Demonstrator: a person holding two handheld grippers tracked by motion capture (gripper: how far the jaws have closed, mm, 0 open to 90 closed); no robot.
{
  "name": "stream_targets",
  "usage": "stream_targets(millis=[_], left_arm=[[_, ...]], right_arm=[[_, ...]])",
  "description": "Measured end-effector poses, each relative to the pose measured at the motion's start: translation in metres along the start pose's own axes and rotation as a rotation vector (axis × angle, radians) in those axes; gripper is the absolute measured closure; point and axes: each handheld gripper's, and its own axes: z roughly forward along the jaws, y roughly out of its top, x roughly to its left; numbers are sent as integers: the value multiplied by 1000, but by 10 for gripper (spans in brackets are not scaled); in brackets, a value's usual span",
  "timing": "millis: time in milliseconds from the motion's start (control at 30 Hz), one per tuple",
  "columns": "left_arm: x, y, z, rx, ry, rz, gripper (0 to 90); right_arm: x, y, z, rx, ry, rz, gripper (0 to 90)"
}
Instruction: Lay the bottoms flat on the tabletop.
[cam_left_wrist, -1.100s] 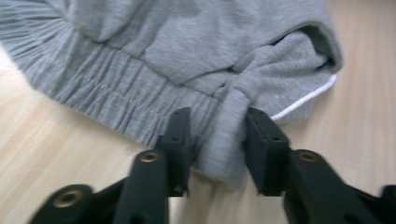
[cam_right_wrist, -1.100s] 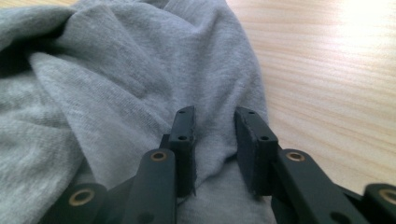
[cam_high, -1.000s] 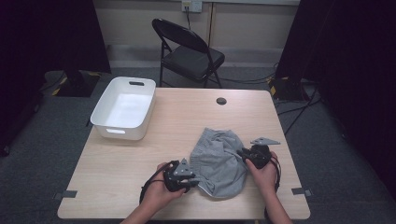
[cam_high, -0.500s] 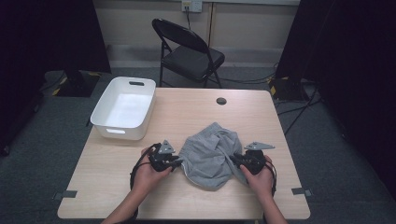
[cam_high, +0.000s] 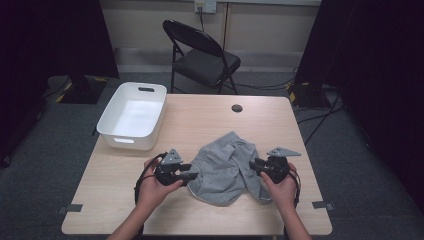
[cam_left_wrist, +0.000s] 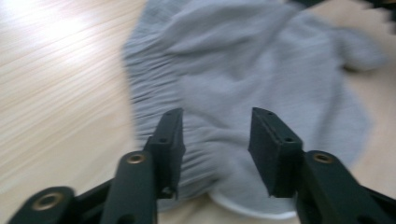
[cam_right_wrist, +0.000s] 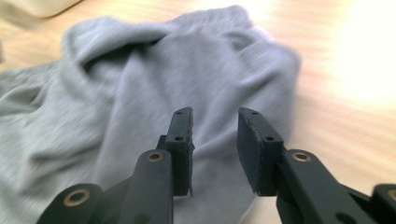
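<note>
A grey cloth garment (cam_high: 223, 169) lies crumpled and partly spread on the front half of the wooden table (cam_high: 200, 117). My left gripper (cam_high: 193, 174) sits at the garment's left edge, my right gripper (cam_high: 253, 165) at its right edge, each held in a hand. In the left gripper view the jaws (cam_left_wrist: 217, 119) stand apart over the ribbed hem of the garment (cam_left_wrist: 243, 56), with nothing pinched. In the right gripper view the jaws (cam_right_wrist: 215, 116) also stand apart above the garment (cam_right_wrist: 116, 88). Both pairs of jaws have just been opening, off the cloth.
A white plastic bin (cam_high: 134, 116) stands at the table's back left. A small black disc (cam_high: 237, 108) lies near the back edge. A folding chair (cam_high: 202, 52) stands behind the table, with cables on the floor to the right.
My left gripper has moved left and away from the front edge, drawing the garment out flatter. Both grippers have let go of the cloth.
</note>
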Motion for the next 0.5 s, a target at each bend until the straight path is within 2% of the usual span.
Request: stream_targets(millis=[100,200,367,433,467,500], left_arm=[[-14,-2,8,15,-42,22,494],[-22,-8,19,40,-63,29,467],[-25,-18,33,86,-58,50,442],[-25,-20,36,120,-64,55,439],[-26,-21,38,153,-58,69,454],[-27,-21,39,157,-45,95,484]], right_arm=[[-3,5,5,15,-18,-1,648],[-4,7,13,33,-31,3,612],[-7,4,25,65,-62,-4,583],[-7,3,28,77,-64,-10,587],[-8,2,30,85,-62,-20,591],[-8,2,32,89,-58,-22,598]])
